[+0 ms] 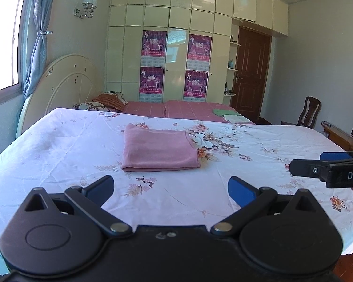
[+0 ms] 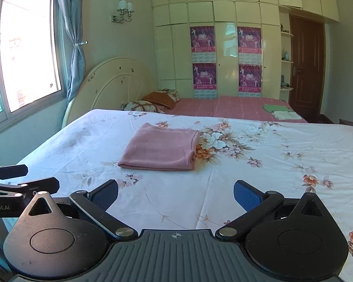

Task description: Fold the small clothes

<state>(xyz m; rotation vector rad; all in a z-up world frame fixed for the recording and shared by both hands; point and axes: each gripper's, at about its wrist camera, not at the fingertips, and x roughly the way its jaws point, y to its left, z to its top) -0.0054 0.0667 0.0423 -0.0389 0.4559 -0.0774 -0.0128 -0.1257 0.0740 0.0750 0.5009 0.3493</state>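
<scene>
At the far left a window [image 2: 23, 54] is letting in bright daylight, with a blue curtain [image 2: 74, 37] hanging tied back beside it and a rounded cream headboard [image 2: 110, 84] leaning against the wall just past it. The left gripper [image 1: 170, 189] is hovering low over the near part of the floral bedsheet [image 1: 58, 155], its blue-padded jaws standing wide apart with nothing between them. The folded pink garment [image 1: 158, 149] is lying flat on the sheet ahead of those jaws, well clear of both fingertips and sitting slightly left of the gap's centre line. In the right wrist view the same garment [image 2: 160, 148] is lying ahead and a little left of the right gripper [image 2: 175, 193], whose jaws are likewise spread wide and gripping nothing; the cloth is touching neither pad. Beyond the floral sheet a pink striped cover [image 1: 176, 109] is stretching toward the wardrobe [image 1: 171, 47], whose doors are carrying four magenta posters [image 1: 153, 44]. On that cover's right end a small stack of folded green and white cloths [image 1: 228, 115] is resting. Further right a brown door [image 1: 250, 70] is standing shut, and a wooden chair [image 1: 309, 115] is sitting near the right edge.
</scene>
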